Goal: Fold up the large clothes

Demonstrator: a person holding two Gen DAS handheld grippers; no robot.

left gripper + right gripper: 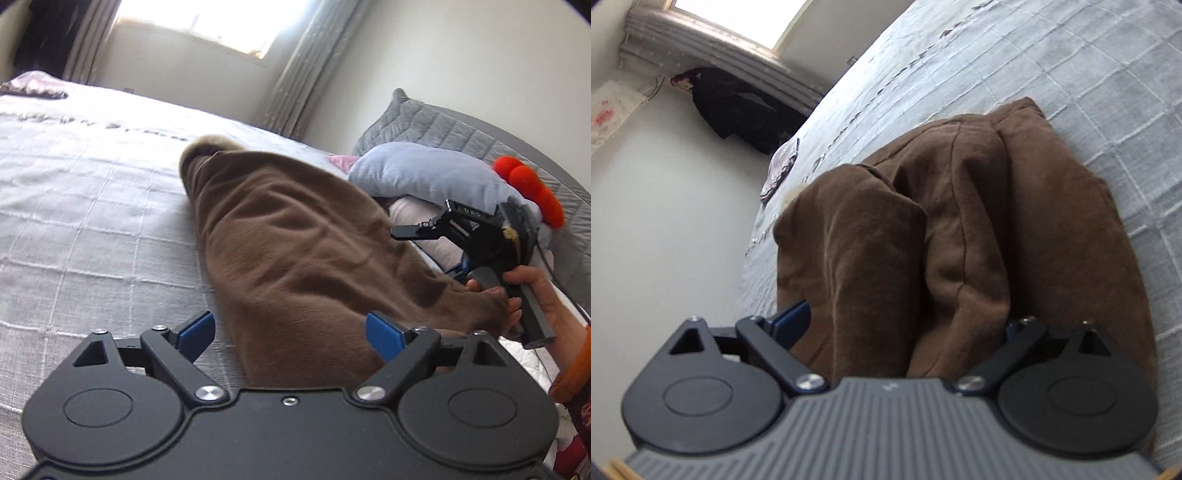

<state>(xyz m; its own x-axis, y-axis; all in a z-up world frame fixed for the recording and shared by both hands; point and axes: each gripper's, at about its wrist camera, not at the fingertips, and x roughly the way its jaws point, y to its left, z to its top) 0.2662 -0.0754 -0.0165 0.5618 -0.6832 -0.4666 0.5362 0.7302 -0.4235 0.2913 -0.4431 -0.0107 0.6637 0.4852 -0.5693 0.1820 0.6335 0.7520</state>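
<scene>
Brown fleece garment (295, 251) bunched on the pale grey checked bedspread (81, 206).

Left gripper (291, 334): blue-padded jaws wide apart, straddling the garment's near edge. Right gripper (905, 325): jaws spread, garment folds bunched between them; whether they clamp it cannot be determined. Beyond: light blue pillow (424, 173), grey quilted cushion (436, 125), curtained window (199, 22).

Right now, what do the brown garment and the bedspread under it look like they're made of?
Brown garment: seemingly a soft, matte fleece or brushed knit; it slumps in thick, rounded folds with a slightly fuzzy surface. Bedspread: apparently a light grey woven cotton-type fabric, matte, with a raised grid of stitched lines. Exact fibres can't be told.
</scene>
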